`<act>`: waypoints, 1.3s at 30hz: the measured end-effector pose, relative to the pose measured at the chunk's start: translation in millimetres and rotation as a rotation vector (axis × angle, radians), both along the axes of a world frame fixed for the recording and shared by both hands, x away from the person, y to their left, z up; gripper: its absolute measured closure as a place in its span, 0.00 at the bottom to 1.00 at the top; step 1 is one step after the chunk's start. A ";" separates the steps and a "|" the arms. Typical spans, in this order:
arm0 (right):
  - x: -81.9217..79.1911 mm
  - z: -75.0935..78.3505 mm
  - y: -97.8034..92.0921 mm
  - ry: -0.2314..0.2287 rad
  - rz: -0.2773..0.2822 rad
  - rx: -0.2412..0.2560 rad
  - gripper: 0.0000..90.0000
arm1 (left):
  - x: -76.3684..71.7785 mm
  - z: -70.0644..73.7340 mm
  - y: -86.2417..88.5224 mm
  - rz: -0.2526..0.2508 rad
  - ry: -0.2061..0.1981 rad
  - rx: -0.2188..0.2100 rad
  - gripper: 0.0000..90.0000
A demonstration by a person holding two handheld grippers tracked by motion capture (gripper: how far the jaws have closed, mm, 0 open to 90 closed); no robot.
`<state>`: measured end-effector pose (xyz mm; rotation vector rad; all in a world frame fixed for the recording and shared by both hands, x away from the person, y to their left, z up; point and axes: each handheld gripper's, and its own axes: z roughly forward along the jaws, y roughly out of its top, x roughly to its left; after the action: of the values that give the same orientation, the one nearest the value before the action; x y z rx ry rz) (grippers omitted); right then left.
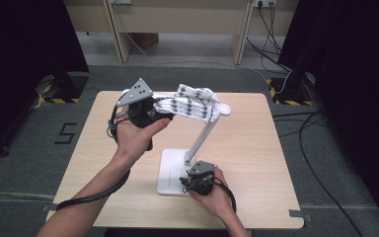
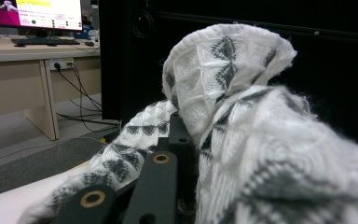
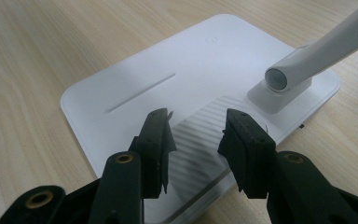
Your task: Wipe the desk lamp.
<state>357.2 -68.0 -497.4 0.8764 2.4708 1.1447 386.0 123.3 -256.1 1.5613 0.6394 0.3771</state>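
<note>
A white desk lamp stands on the wooden table [image 1: 256, 148], its flat base [image 1: 170, 168] near the front and its slanted arm [image 1: 202, 136] rising to the head [image 1: 223, 109]. A white cloth with a grey pattern [image 1: 192, 103] drapes over the head. My left gripper [image 1: 159, 114] is raised at the cloth's left end and is shut on it. In the left gripper view the cloth [image 2: 242, 130] bunches around the black jaws of that gripper [image 2: 177, 140]. My right gripper [image 1: 197, 178] is open, jaws apart, low over the base's front corner [image 3: 177, 60], near the arm's foot [image 3: 284, 81].
Bare tabletop [image 3: 37, 60] surrounds the lamp base. Beyond the table stands a wooden desk [image 1: 177, 24], with cables [image 1: 271, 44] trailing over the grey floor at right. Black curtains [image 1: 355, 74] flank both sides. A monitor [image 2: 42, 14] sits on a far desk.
</note>
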 end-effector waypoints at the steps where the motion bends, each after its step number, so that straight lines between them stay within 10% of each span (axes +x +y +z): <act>1: 0.1 0.0 0.0 0.000 0.001 0.000 0.67 | 0.1 -0.4 -1.4 0.001 0.002 -0.002 0.92; 39: -0.2 -0.4 0.6 -0.004 0.007 0.002 0.68 | 1.6 -11.0 -40.8 -0.059 0.031 0.020 0.92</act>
<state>357.0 -67.4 -497.8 0.8659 2.4718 1.1506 387.6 82.5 -267.1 1.6045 0.6139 0.3164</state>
